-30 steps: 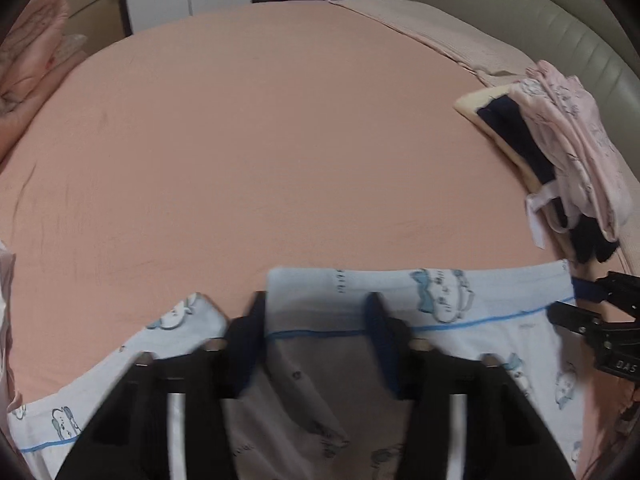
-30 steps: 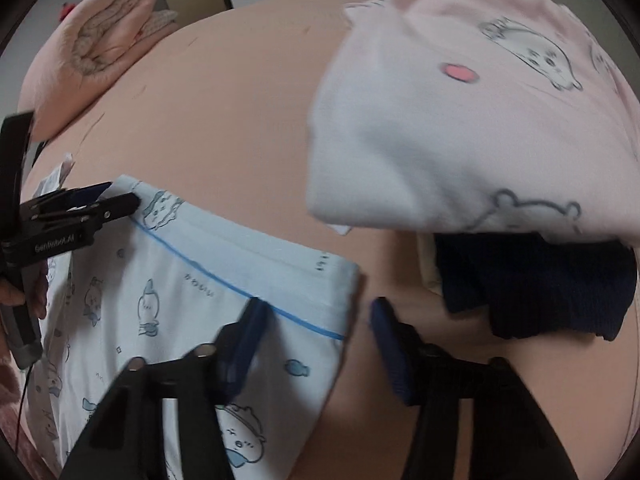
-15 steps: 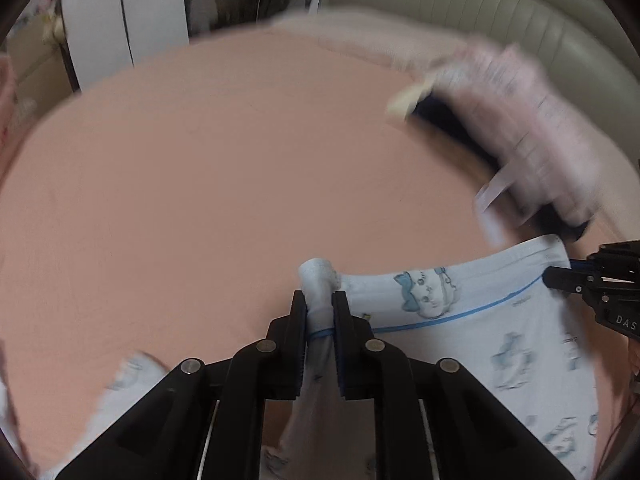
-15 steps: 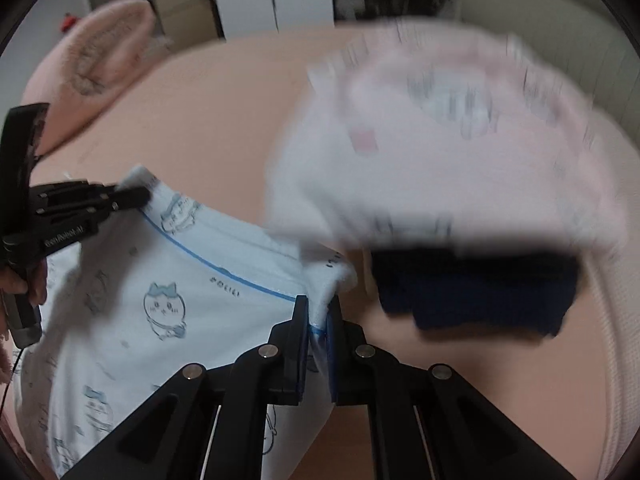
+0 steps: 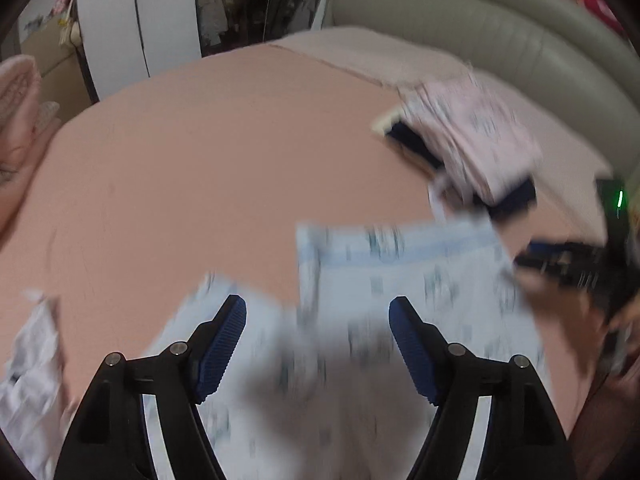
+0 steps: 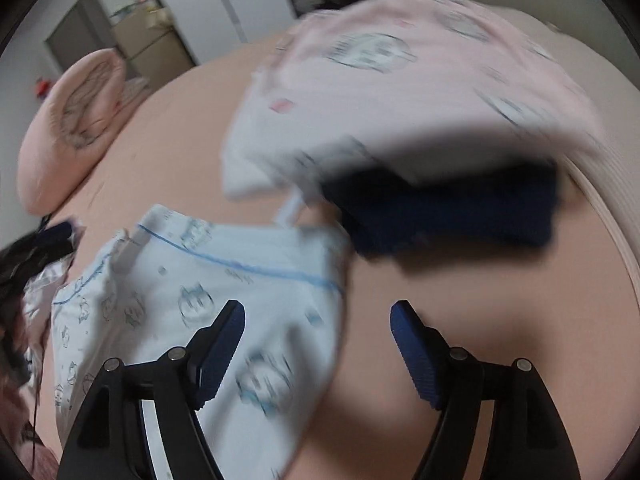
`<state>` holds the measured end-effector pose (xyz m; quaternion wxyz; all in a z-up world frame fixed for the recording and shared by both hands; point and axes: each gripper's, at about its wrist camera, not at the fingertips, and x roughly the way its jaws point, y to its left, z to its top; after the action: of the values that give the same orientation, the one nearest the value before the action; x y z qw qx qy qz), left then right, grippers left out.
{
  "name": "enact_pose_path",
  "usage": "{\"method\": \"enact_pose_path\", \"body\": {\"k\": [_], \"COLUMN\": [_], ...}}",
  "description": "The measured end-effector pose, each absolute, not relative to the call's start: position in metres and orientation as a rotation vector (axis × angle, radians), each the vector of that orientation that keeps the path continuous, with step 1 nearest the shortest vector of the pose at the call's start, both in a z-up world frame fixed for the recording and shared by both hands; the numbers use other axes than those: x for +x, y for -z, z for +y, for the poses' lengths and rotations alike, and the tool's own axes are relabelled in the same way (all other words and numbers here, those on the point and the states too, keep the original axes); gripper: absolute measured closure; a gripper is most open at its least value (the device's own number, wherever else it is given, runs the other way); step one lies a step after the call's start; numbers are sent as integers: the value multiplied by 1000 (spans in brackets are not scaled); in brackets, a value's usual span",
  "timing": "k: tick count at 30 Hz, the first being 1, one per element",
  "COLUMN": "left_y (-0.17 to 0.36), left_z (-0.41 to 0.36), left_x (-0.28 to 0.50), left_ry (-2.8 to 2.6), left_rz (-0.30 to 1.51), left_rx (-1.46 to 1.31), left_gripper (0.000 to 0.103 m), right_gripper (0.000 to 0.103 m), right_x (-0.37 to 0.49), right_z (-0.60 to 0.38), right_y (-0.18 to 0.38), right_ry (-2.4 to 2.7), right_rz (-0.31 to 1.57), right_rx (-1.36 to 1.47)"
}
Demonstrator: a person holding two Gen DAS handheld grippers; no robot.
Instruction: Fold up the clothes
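Observation:
A light blue garment with cartoon prints and a blue stripe (image 5: 400, 280) lies on the pink bed sheet (image 5: 200, 168). My left gripper (image 5: 318, 340) is open above it, empty. In the right wrist view the same garment (image 6: 192, 300) lies under my open right gripper (image 6: 318, 344), whose left finger is over the cloth. The right gripper also shows at the right edge of the left wrist view (image 5: 568, 264). Both views are motion-blurred.
A stack of folded clothes, pink printed on top (image 6: 420, 92) and dark navy below (image 6: 448, 216), sits on the bed to the right. A pink pillow (image 6: 76, 128) lies far left. A padded headboard (image 5: 480, 28) runs along the right.
Both grippers were shut on the blue garment's top edge half a second ago; now both are open and the garment lies released on the bed.

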<state>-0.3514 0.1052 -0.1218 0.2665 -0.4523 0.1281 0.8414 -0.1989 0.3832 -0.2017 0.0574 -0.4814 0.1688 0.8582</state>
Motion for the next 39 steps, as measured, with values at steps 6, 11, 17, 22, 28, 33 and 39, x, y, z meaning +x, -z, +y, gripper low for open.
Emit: {"method": "enact_pose_path", "body": {"k": [6, 11, 17, 22, 28, 33, 39], "left_y": [160, 189, 176, 167, 191, 172, 171], "left_z": [132, 172, 138, 148, 154, 126, 128], "left_x": [-259, -214, -194, -180, -168, -164, -188], "left_ry": [-2126, -2113, -2253, -2295, -2232, -2259, -2310], "left_rz": [392, 524, 484, 342, 568, 474, 366], "left_rx": [-1317, -1318, -1396, -1309, -1442, -1427, -1394], "left_gripper": [37, 37, 36, 36, 35, 35, 35], "right_gripper": [28, 28, 27, 27, 26, 19, 18], "right_x": [-221, -202, -158, -166, -172, -161, -182], "right_z": [325, 290, 333, 323, 292, 334, 301], "right_y": [184, 212, 204, 190, 214, 210, 179], "right_ry": [-2657, -2614, -2531, -2648, -2578, -2420, -2648], "right_rz": [376, 40, -198, -69, -325, -266, -150], "right_rx": [-1629, -1742, -1818, -1736, -1890, -1989, -1769]}}
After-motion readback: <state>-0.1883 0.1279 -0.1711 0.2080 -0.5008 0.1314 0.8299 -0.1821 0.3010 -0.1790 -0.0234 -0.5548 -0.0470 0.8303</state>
